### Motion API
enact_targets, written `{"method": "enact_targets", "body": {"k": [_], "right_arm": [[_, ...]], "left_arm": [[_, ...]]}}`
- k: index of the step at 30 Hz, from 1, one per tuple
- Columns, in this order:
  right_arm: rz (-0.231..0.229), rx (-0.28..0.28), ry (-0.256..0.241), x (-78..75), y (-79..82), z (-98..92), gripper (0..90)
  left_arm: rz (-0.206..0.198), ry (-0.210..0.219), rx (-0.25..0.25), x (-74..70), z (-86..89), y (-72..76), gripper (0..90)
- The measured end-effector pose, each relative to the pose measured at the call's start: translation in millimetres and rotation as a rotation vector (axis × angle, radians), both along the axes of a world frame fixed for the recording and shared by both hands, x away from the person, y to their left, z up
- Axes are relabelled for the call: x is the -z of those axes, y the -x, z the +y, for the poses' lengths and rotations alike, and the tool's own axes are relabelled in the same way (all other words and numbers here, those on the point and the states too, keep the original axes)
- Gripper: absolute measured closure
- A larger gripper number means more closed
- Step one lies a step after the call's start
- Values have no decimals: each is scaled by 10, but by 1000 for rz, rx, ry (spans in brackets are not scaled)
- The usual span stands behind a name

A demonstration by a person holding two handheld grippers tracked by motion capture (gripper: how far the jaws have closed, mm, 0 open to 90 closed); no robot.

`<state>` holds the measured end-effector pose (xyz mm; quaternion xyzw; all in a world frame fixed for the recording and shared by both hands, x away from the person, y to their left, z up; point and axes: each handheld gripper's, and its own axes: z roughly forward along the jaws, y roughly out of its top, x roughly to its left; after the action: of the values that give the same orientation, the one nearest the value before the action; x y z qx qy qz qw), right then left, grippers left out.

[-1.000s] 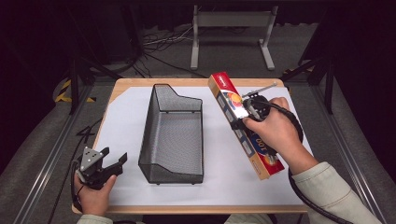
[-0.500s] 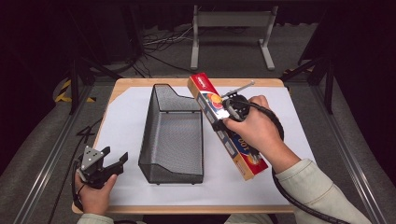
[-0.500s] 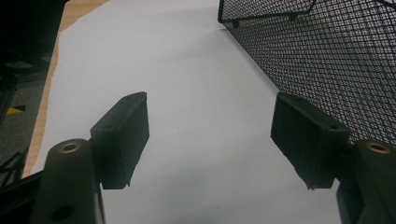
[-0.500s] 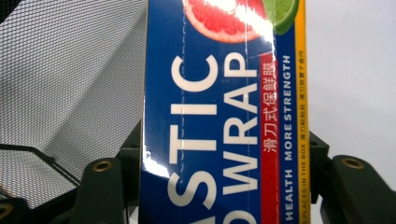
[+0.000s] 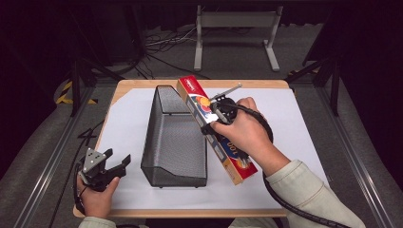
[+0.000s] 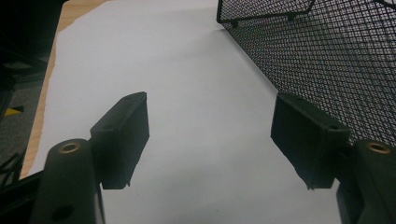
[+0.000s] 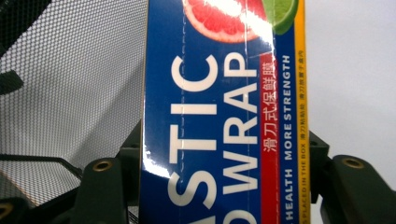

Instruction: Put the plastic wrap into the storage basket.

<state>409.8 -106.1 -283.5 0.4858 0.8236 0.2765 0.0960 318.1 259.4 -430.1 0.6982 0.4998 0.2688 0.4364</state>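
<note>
A long blue and red plastic wrap box point(image 5: 216, 130) hangs over the right rim of the black mesh basket point(image 5: 175, 137), with my right gripper point(image 5: 219, 116) shut on its middle. In the right gripper view the plastic wrap box point(image 7: 222, 121) sits between both jaws, its lettering facing the camera, with the mesh basket point(image 7: 70, 93) to the left. My left gripper point(image 5: 107, 166) rests open near the table's front left corner, holding nothing. In the left gripper view its jaws stand wide apart over white paper point(image 6: 187, 93), beside the mesh basket point(image 6: 336, 60).
A white sheet point(image 5: 294, 123) covers the wooden table point(image 5: 142, 84). A black cable point(image 5: 294, 206) trails from the right gripper past the sleeve. Metal stand legs point(image 5: 235, 33) and floor cables lie beyond the table's far edge.
My right gripper has carried the plastic wrap box leftward from the right side of the table to the basket's right rim. The left gripper has stayed put.
</note>
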Motion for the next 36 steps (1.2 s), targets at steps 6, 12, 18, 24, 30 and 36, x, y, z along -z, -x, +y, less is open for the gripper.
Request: {"method": "enact_targets", "body": {"k": [6,12,18,24,30,36], "right_arm": [[12,7,-23,46,-8,144,404],[11,5,-33,84,-23,252,404],[23,2,-38,135,-11,391,403],[45,1,-19,206,-21,506,403],[59,8,1,273,-44,604,402],[83,14,38,368,-69,681,401]], "left_arm": [[-1,-3,2,0,2,-1,285],[-1,0,0,2,3,-1,285],[-2,-2,5,3,4,-4,285],[-2,-1,2,2,3,-1,285],[-2,-1,2,3,5,-3,285],[-2,-2,3,2,9,-4,285]]}}
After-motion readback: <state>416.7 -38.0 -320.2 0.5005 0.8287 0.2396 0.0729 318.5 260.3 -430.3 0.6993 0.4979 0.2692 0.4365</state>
